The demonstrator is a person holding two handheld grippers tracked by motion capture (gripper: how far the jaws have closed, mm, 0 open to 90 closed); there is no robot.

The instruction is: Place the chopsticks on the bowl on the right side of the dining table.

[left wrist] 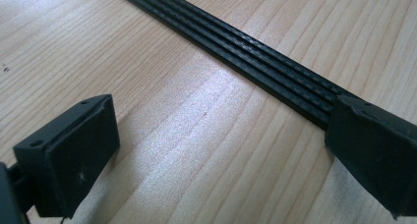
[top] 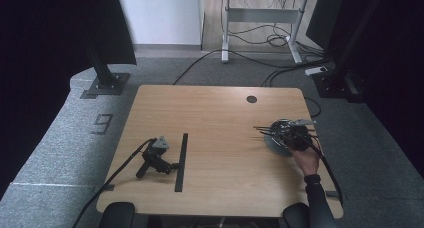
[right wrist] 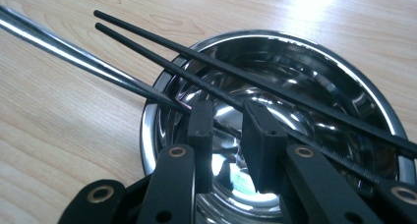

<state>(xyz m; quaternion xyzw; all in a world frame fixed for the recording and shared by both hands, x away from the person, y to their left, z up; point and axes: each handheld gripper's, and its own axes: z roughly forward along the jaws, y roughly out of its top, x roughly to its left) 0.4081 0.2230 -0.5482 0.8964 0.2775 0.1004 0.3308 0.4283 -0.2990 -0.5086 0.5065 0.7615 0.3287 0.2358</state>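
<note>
Right claw (right wrist: 226, 130), held by a hand (top: 306, 158) near the surface's (top: 215, 113) right edge, narrow above the steel bowl (right wrist: 344, 81); chopsticks (right wrist: 162, 59) rest across the bowl's rim. Left claw (left wrist: 216, 150), wide, lies near the left front corner beside the black strip (left wrist: 236, 52).

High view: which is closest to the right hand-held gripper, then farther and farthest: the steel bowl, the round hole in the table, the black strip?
From the right hand-held gripper:
1. Steel bowl, right under it.
2. Round hole, toward the table's far edge.
3. Black strip, across on the left.
</note>
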